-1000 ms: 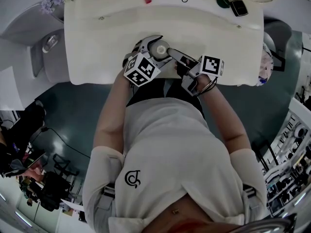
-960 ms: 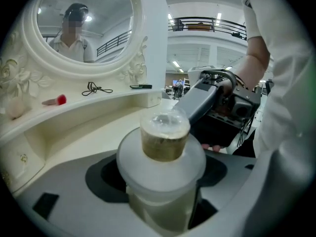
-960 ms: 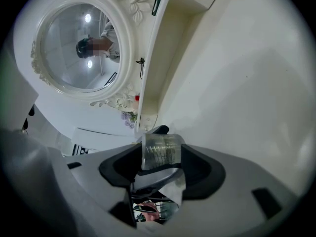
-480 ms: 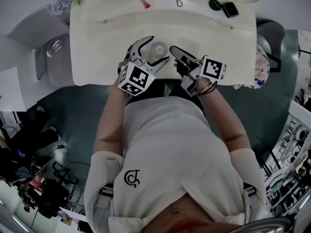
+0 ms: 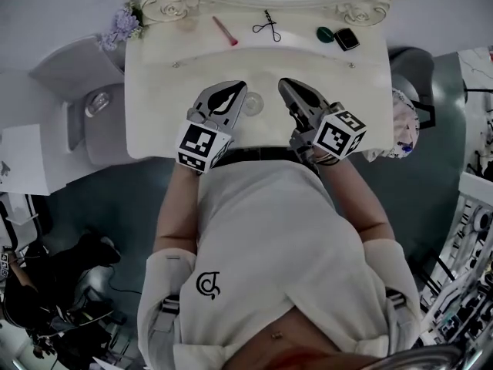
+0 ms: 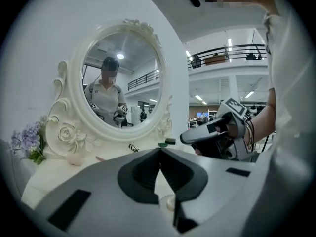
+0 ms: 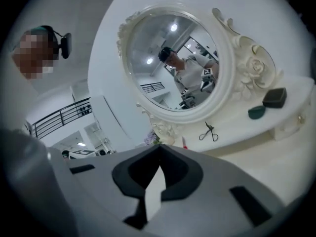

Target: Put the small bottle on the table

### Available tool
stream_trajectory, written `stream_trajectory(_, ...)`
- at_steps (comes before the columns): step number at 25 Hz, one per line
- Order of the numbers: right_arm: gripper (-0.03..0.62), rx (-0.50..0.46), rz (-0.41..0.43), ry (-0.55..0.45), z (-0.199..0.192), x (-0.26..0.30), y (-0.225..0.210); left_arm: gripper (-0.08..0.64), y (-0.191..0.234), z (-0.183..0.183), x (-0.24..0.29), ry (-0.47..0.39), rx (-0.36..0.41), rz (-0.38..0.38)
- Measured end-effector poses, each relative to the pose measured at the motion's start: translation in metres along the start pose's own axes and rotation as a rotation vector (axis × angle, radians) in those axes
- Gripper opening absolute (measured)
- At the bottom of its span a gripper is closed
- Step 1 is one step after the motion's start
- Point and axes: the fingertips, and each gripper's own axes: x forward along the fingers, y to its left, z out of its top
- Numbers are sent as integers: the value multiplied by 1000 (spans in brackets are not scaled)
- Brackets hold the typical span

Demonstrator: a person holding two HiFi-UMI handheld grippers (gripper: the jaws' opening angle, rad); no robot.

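Note:
The small bottle (image 5: 253, 105), pale and round from above, stands by itself on the white dressing table (image 5: 162, 122), near its front edge. My left gripper (image 5: 239, 88) is just left of the bottle, shut and holding nothing. My right gripper (image 5: 283, 84) is a little to its right, also shut and empty. In the left gripper view the jaws (image 6: 160, 150) meet at the tips, a bit of the bottle (image 6: 170, 202) shows through the gap under them, and the right gripper (image 6: 197, 136) shows at the right. In the right gripper view the right gripper (image 7: 159, 150) is shut with nothing in it.
An oval mirror (image 6: 121, 83) in an ornate white frame stands at the back of the table. Before it lie a pink brush (image 5: 225, 31), small scissors (image 5: 266, 28), a dark green item (image 5: 325, 33) and a black box (image 5: 347, 38). Purple flowers (image 5: 122, 25) sit at the back left.
The left gripper, which held the bottle, opened wide and let it go. Both grippers moved apart to either side and shut. The bottle now stands free on the table.

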Motion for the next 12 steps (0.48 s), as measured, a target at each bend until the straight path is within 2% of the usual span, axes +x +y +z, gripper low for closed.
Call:
stream_trajectory(6,6,-166,-1,-107,43,-7,23,14,21,45,-20,-85,39,98)
stream_trajectory(8,6,-269,-31,-130,56,-9,28,14,27,58,-28,-104,35,123)
stream_trajectory(12,6,-499,-79,-183,75,-12,36,14,39,75,-39,-117,98,175)
